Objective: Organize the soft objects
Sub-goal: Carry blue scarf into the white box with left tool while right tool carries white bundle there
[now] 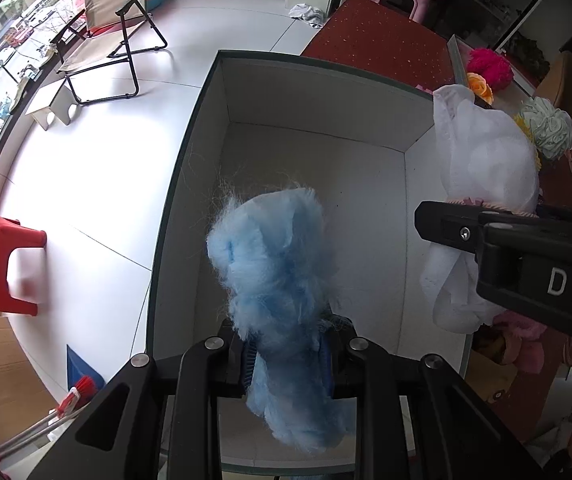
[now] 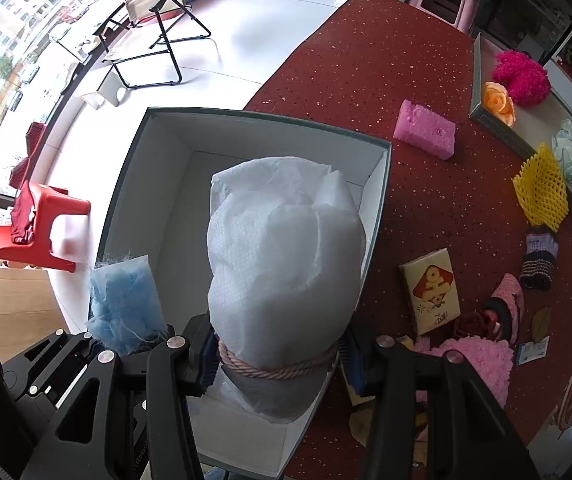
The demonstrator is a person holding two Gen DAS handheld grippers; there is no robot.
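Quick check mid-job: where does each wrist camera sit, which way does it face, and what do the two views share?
Left wrist: on the left gripper, facing down into the open box; its jaws clamp blue fluff; right gripper at the right edge.
Right wrist: on the right gripper, facing down over the box; its jaws clamp a white wrapped bundle.
Shared: box, fluff, bundle, red stool.

Clamped in the right gripper (image 2: pixel 281 360): white cloth bundle (image 2: pixel 286 248) tied with pink cord (image 2: pixel 277 366), above an open box (image 2: pixel 157 184). Blue fluff (image 2: pixel 125 308) at left, in the left gripper (image 2: pixel 121 350).
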